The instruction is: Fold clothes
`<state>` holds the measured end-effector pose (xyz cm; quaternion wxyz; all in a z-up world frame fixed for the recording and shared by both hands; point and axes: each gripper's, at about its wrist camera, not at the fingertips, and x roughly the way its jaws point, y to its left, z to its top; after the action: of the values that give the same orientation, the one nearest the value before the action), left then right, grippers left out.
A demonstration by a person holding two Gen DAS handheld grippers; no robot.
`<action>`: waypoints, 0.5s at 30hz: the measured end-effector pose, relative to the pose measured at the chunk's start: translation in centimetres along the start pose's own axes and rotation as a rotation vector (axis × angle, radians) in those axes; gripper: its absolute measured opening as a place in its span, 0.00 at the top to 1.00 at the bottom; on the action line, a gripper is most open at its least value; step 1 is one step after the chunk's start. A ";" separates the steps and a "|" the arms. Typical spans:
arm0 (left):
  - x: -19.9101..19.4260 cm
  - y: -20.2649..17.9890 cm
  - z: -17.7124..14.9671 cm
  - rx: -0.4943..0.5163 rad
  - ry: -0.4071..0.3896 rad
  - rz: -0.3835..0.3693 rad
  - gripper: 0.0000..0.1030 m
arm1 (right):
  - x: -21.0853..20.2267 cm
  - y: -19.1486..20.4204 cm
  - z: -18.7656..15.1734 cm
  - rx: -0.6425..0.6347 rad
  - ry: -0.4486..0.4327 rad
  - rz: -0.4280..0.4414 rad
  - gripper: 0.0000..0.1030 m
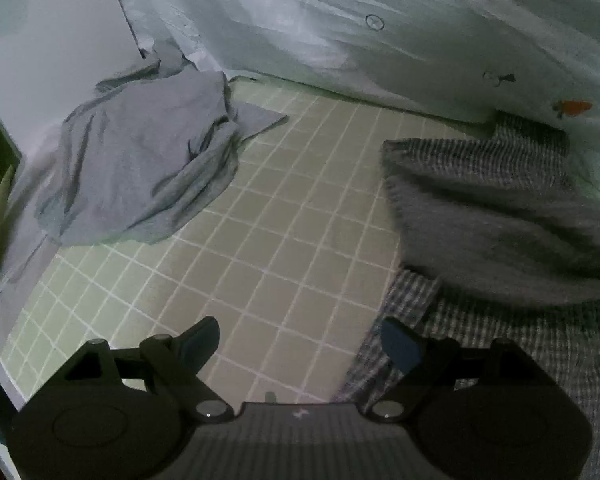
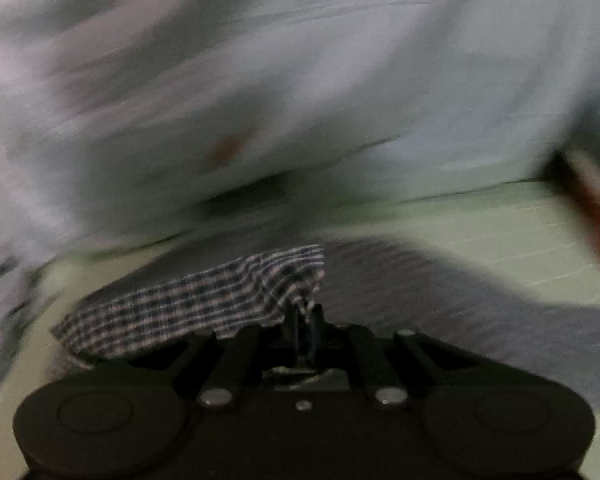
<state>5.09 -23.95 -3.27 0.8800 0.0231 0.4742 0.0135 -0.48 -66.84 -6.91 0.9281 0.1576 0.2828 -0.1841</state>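
We have the right gripper (image 2: 306,322) pinched shut on a corner of the plaid shirt (image 2: 204,300), lifting that edge so it can fold over. Left gripper (image 1: 300,344) is wide open, empty, above the grid mat (image 1: 260,220). Crumpled grey garment (image 1: 140,168) waits near the wall. No readable labels.

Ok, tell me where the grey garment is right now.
In the left wrist view the grey garment lies crumpled at the far left of the green grid mat, against the white wall, across the mat from the checked shirt.
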 end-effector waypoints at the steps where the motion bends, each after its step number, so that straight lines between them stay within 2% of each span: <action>1: -0.3 -0.2 -0.2 -0.004 -0.006 0.006 0.14 | 0.6 -2.4 0.7 0.026 -0.009 -0.056 0.95; 4: -0.6 -0.4 -0.9 -0.013 -0.002 0.028 0.14 | 2.4 -8.8 2.1 0.096 -0.011 -0.190 0.95; 7: -0.2 -0.2 -1.2 -0.027 0.019 0.067 0.15 | 3.5 -12.2 1.9 0.094 0.002 -0.248 0.94; 9: 0.0 0.0 -1.1 -0.033 0.027 0.081 0.15 | 4.2 -12.9 1.4 0.084 0.036 -0.258 0.88; 10: 0.1 0.0 -1.1 -0.033 0.027 0.085 0.15 | 4.2 -12.9 1.1 0.069 0.049 -0.265 0.73; 11: 0.1 0.0 -1.0 -0.031 0.026 0.089 0.15 | 4.1 -12.4 0.8 0.057 0.041 -0.274 0.48; 12: 0.0 0.0 -1.0 -0.030 0.024 0.090 0.15 | 4.1 -11.9 0.4 0.045 0.033 -0.282 0.35; 13: -0.1 0.0 -0.9 -0.029 0.020 0.087 0.14 | 3.5 -11.5 0.0 0.040 0.014 -0.274 0.14; 14: -0.2 0.1 -0.9 -0.029 0.015 0.083 0.14 | 2.9 -11.1 -0.3 0.035 -0.005 -0.266 0.01; 15: -0.3 0.2 -1.0 -0.031 0.007 0.076 0.14 | 1.9 -10.5 -0.9 0.047 -0.024 -0.260 0.00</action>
<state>4.10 -23.71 -3.55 0.8775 0.0276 0.4758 0.0543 -3.93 -76.20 -10.70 0.8957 0.1389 0.2856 -0.3113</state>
